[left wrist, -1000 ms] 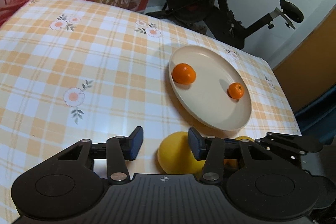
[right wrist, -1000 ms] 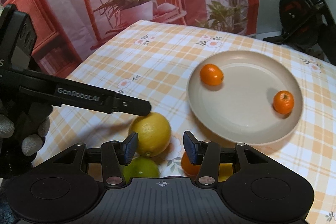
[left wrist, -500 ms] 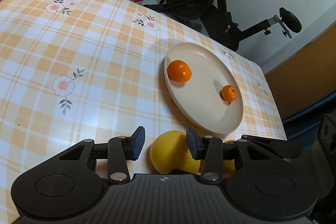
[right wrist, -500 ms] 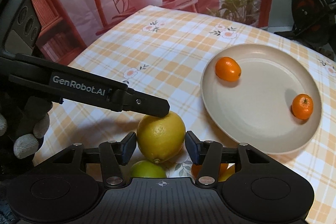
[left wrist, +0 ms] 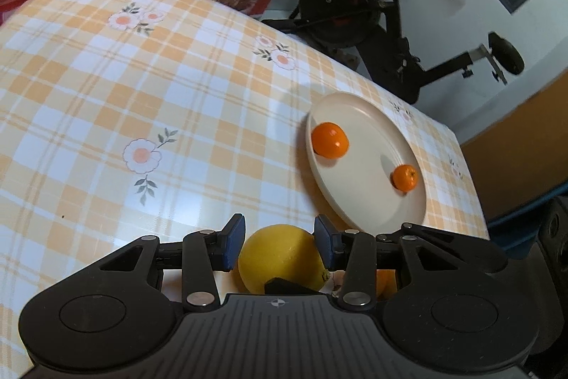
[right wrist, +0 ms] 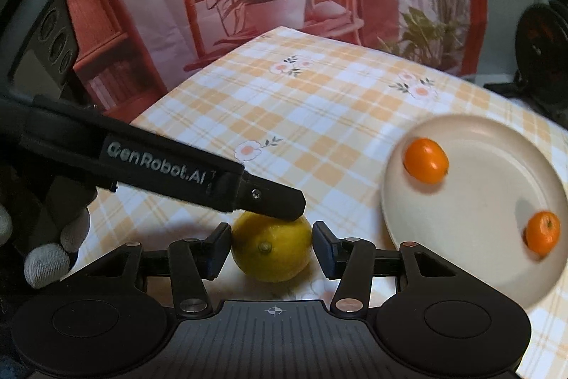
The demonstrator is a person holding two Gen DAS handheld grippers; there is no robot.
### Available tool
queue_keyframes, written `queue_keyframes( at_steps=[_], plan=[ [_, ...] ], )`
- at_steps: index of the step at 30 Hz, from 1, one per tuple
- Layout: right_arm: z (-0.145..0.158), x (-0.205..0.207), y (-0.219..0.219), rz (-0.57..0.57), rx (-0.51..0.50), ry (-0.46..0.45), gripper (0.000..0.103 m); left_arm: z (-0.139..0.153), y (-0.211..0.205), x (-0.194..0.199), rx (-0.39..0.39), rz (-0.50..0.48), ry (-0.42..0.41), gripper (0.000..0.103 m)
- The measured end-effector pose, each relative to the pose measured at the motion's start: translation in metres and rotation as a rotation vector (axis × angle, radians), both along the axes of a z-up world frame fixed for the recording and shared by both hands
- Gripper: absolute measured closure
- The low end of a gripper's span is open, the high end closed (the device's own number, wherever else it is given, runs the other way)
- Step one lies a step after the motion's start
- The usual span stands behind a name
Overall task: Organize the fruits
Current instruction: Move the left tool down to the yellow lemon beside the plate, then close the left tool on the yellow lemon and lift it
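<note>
I have the lemon (right wrist: 272, 249) low in the middle of the right wrist view, resting on the desk (right wrist: 319, 116) left of the plate (right wrist: 472, 229); my right tongs (right wrist: 271, 249) straddle it, closing with the pads not yet pressing, while the left tongs (left wrist: 279, 245) sit unclenched around the same fruit, one finger over its top. To do this well I'd back the left tongs off, centre the right pads on the widest part, close gently, then carry it to the plate, clear of the two oranges (right wrist: 426, 160). The checked, flowered cloth looks slick, with an exercise bike (left wrist: 358, 13) beyond, upper right.
</note>
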State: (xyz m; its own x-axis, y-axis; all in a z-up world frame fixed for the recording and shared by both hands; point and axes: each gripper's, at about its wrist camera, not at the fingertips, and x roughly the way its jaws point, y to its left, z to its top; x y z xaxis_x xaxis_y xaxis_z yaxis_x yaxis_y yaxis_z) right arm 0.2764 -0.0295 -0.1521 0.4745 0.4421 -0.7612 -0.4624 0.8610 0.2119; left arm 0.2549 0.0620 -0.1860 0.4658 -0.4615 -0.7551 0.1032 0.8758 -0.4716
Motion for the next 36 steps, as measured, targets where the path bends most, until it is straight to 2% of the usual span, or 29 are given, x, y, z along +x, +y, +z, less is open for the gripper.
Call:
queue_keyframes(
  at_steps=[3,8,13,21,24,30,36],
  plan=[
    [0.000,-0.001,-0.001,0.004,-0.006,0.006,0.056,-0.004,0.000,0.000,-0.022,-0.009,0.010,0.057],
    [-0.002,-0.005,-0.009,-0.023,0.013,0.036,0.055,-0.005,-0.006,-0.001,-0.010,-0.029,0.000,0.057],
    [-0.004,-0.006,-0.009,-0.023,0.004,0.044,0.053,-0.006,0.002,0.002,-0.006,0.008,-0.008,0.057],
    [-0.012,-0.004,0.000,0.020,0.002,0.071,0.053,-0.011,0.014,0.006,0.067,0.068,0.012,0.059],
    [-0.012,-0.004,0.004,0.038,-0.002,0.061,0.054,-0.005,0.022,0.004,0.052,0.083,-0.001,0.060],
    [-0.009,-0.001,0.008,0.044,-0.007,0.033,0.054,0.014,0.020,-0.004,0.015,0.030,-0.049,0.060],
    [-0.009,0.002,0.009,0.035,-0.001,0.013,0.055,0.004,0.012,-0.005,0.026,0.001,-0.023,0.060]
  ],
)
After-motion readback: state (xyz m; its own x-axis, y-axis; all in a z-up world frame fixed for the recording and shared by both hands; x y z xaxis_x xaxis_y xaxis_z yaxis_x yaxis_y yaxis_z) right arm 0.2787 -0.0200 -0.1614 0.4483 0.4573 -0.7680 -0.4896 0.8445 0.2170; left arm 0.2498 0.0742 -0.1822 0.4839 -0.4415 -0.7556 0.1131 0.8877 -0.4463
